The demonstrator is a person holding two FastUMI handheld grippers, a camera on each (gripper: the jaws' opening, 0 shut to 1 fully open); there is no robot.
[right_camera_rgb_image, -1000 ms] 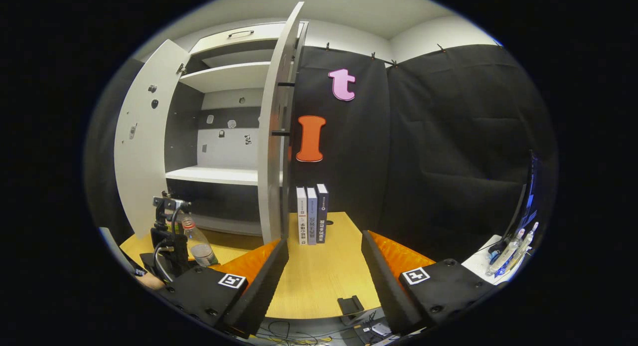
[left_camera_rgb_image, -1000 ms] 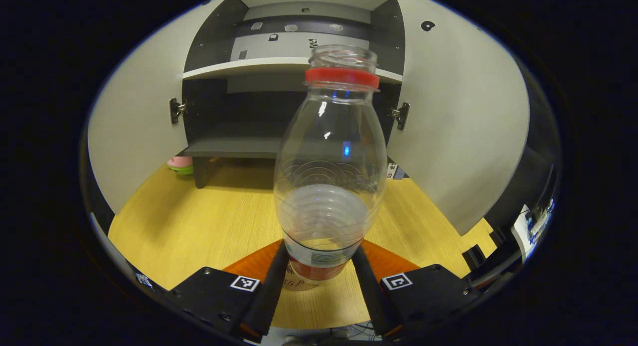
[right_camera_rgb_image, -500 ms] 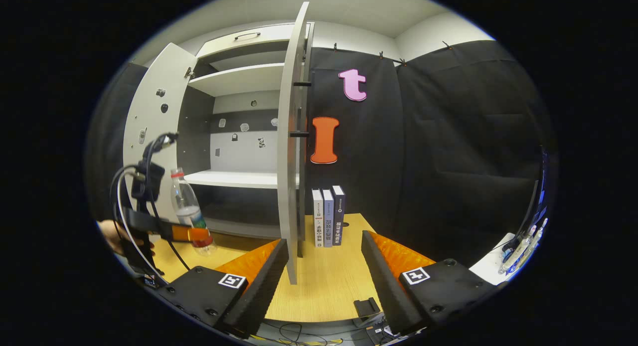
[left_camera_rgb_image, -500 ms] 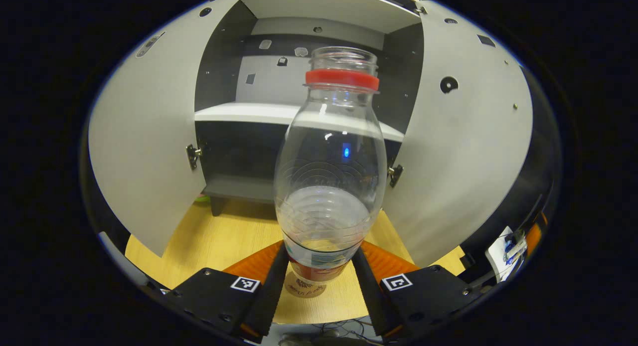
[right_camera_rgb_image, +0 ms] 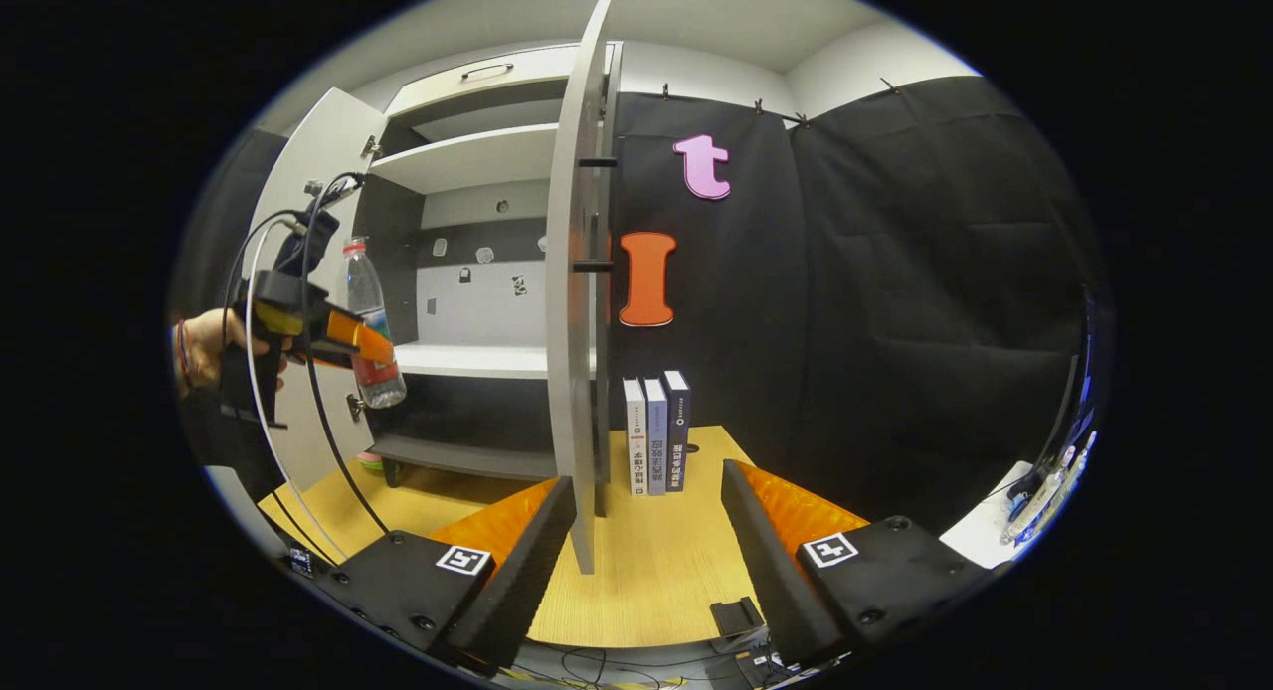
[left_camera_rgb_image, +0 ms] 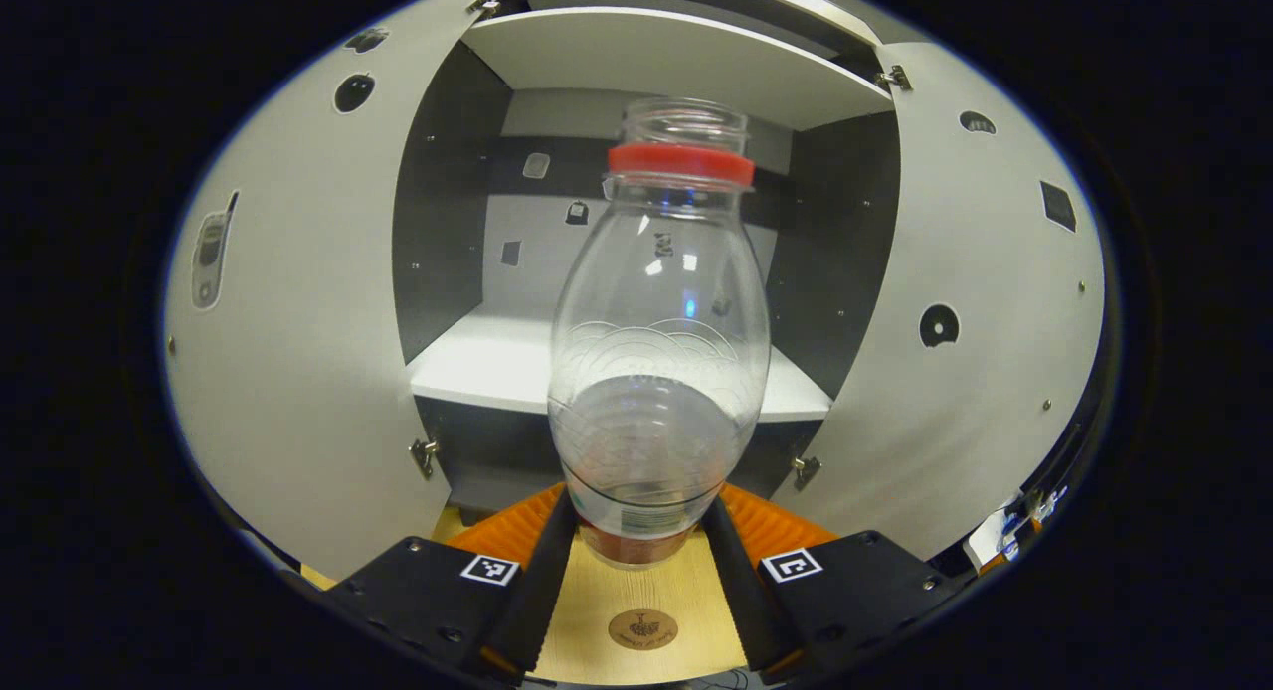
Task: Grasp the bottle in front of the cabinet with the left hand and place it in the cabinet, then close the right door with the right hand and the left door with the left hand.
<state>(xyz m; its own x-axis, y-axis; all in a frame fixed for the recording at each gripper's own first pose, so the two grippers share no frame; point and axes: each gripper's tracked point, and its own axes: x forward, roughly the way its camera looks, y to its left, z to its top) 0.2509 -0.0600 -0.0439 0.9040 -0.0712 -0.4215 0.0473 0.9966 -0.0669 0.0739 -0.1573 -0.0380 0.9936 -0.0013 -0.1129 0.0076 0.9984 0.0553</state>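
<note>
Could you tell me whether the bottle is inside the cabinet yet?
Not yet. The bottle hangs in the left gripper, level with the white shelf, before the cabinet's opening.

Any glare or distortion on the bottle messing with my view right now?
Left gripper view: small glints on the bottle, its clear wall showing the shelf behind; fisheye bows both doors. Right gripper view: bottle small but sharp in the left tongs.
</note>
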